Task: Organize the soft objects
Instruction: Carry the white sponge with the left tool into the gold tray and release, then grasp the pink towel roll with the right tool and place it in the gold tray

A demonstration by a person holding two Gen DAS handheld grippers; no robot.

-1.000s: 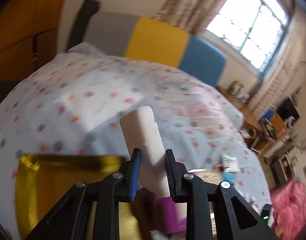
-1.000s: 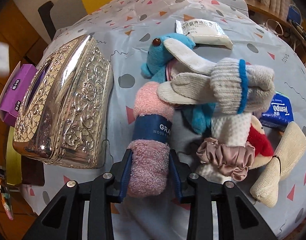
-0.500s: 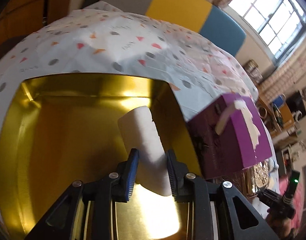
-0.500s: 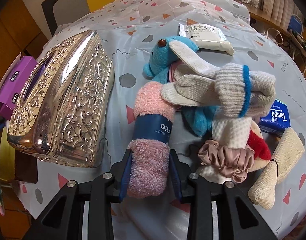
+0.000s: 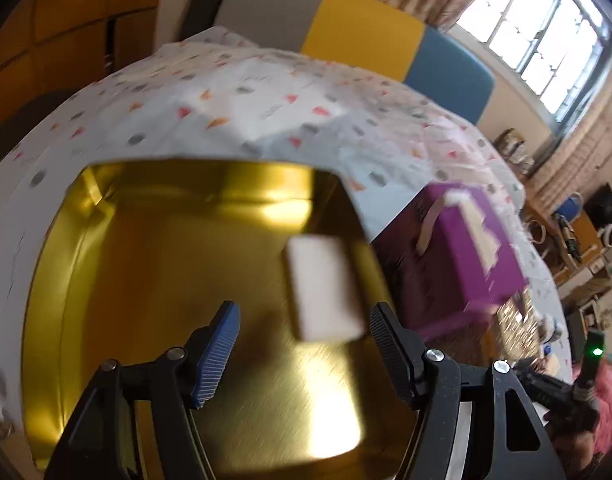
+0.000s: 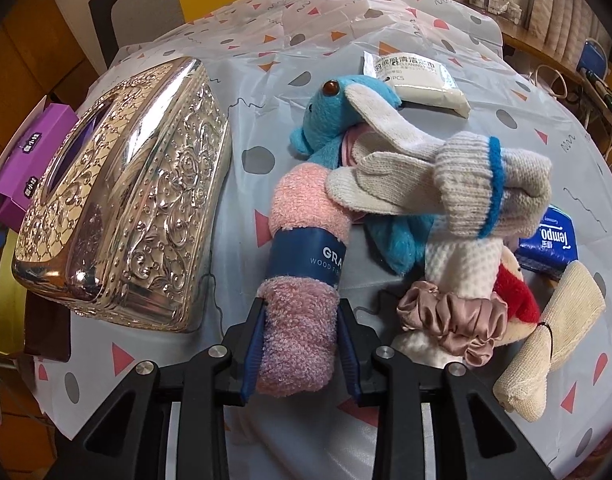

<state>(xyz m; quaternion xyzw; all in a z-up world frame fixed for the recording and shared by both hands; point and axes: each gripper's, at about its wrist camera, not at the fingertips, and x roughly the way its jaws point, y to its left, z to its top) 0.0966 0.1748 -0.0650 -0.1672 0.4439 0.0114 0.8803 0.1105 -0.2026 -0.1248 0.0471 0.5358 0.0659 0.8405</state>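
In the left wrist view my left gripper [image 5: 304, 344] is open above a gold metal tin [image 5: 146, 280]. A white sponge block [image 5: 324, 288] is free between the jaws, over the tin's right side, blurred. In the right wrist view my right gripper [image 6: 300, 344] is shut on a rolled pink towel [image 6: 306, 264] with a navy paper band, lying on the tablecloth. Beside it lies a pile: a blue plush toy [image 6: 346, 108], knit gloves [image 6: 446, 180], a satin scrunchie [image 6: 454, 320] and a cream sock [image 6: 554, 336].
An embossed silver box [image 6: 122, 208] stands left of the towel. A purple carton [image 5: 466, 256] sits by the tin; it also shows in the right wrist view [image 6: 30, 152]. A wipes packet [image 6: 414, 80] and a blue tissue pack [image 6: 550, 240] lie on the patterned tablecloth [image 6: 506, 100].
My left gripper carried the white sponge over the gold tin, then opened and let it go. My right gripper stays shut on the pink towel, barely moved.
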